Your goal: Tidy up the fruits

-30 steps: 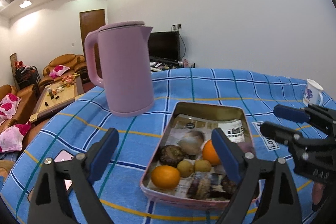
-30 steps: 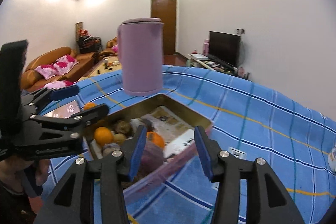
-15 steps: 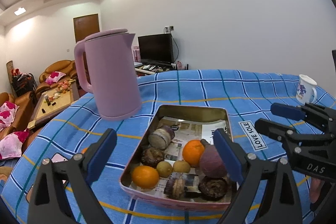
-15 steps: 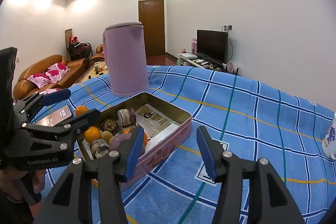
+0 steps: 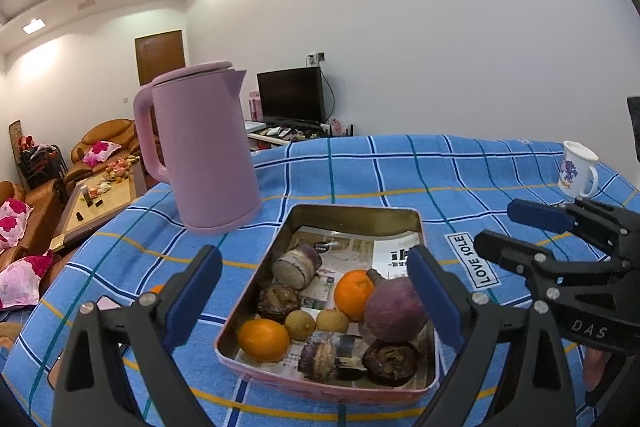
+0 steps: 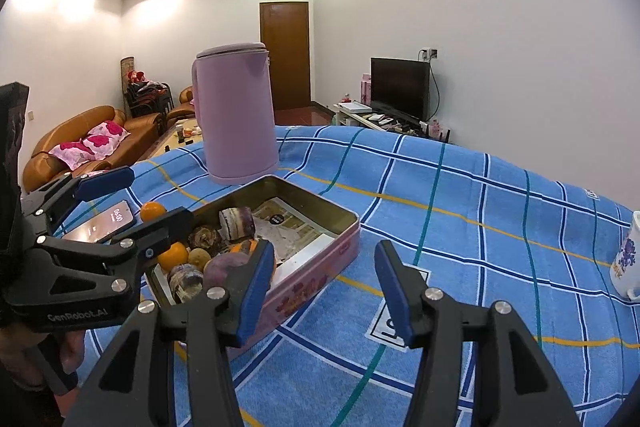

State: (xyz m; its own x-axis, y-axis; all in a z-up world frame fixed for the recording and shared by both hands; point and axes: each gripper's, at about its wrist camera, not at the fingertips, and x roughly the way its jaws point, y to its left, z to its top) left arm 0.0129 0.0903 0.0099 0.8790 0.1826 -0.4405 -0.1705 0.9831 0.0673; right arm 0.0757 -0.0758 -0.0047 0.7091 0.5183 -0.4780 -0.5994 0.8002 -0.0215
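A pink tin box (image 5: 356, 217) (image 6: 320, 259) lined with newspaper sits on the blue plaid cloth. It holds two oranges (image 5: 264, 340) (image 5: 354, 293), a purple sweet potato (image 5: 394, 309), a cut taro piece (image 5: 298, 265), small brown fruits (image 5: 300, 325) and dark passion fruits (image 5: 278, 301). Another orange (image 6: 153, 211) lies on the cloth left of the tin. My left gripper (image 5: 314, 297) is open and empty above the tin's near end. My right gripper (image 6: 326, 291) is open and empty, right of the tin.
A tall pink kettle (image 5: 202, 147) (image 6: 236, 115) stands behind the tin. A phone (image 6: 102, 225) lies left of the tin. A white mug (image 5: 576, 169) (image 6: 628, 259) stands at the far right. Sofas and a coffee table lie beyond the left table edge.
Both grippers have pulled back and up from the tin. The purple sweet potato that was between the right gripper's fingers now lies in the tin.
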